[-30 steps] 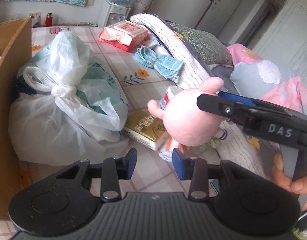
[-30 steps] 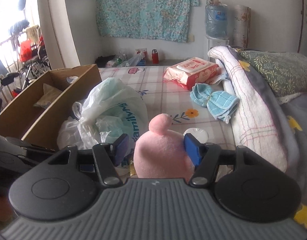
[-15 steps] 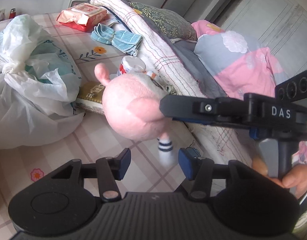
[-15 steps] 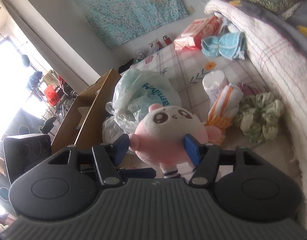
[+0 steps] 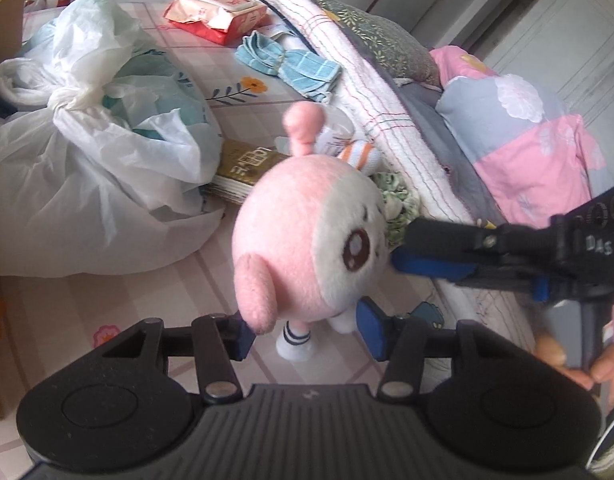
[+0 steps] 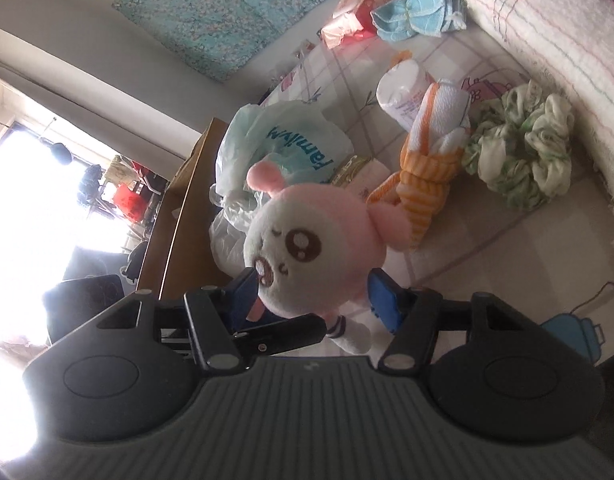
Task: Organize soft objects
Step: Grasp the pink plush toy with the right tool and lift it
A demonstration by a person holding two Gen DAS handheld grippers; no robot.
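Over the bed (image 5: 243,116), near the folded blanket (image 5: 391,112) along its edge: plush toy (image 5: 307,240), light, squashy, best pinched at the body. Clamped by right gripper (image 6: 313,298); left gripper (image 5: 303,334) spread apart below.

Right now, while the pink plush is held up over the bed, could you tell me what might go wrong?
The right tongs pinch the round pink plush toy low on its soft body; it could squirm out and drop.
The left tongs stand open around its legs; closing there may catch only a thin leg.
Both tongs sit very close and may collide.
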